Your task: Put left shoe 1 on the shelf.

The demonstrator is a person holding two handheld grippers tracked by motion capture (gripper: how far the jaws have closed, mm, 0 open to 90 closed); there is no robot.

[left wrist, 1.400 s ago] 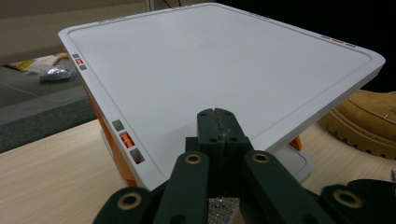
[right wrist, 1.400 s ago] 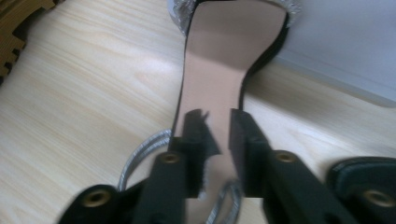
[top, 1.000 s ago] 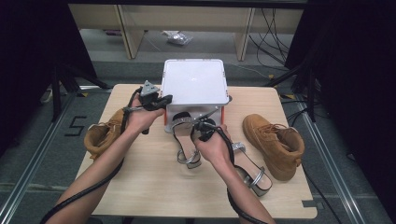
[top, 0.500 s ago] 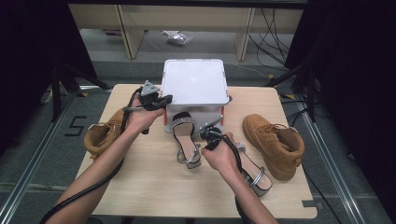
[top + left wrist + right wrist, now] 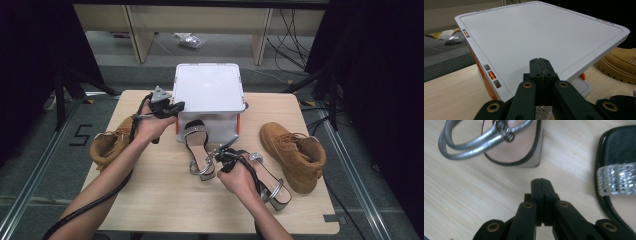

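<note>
A pale wooden worktop (image 5: 165, 200) stands on a grey floor in a dim room, dark drapes to left and right; at its near right the right gripper (image 5: 220, 154) has come down and toward the near edge since a second ago, when it hung higher beside the box, and now its jaws, pressed together with nothing between them, hover low between the two sandals. The right gripper view shows those closed jaws above bare wood, the heel end of one sandal (image 5: 511, 147) with its silver straps just beyond them and the glittery band of the other sandal (image 5: 615, 181) to the right, cut off by the frame. In the high view the person's right hand hides part of the right-hand sandal (image 5: 272, 187); the left-hand sandal (image 5: 197, 150) lies plain, its toe toward the white box (image 5: 209, 90). A tan boot (image 5: 295, 155) stands at the right edge; another tan boot (image 5: 107, 145) at the left is partly covered by the left forearm. The left gripper (image 5: 177, 106) has stayed put at the box's left side, jaws shut and empty; beyond the worktop stand wooden legs, cables and a crumpled wrapper.
</note>
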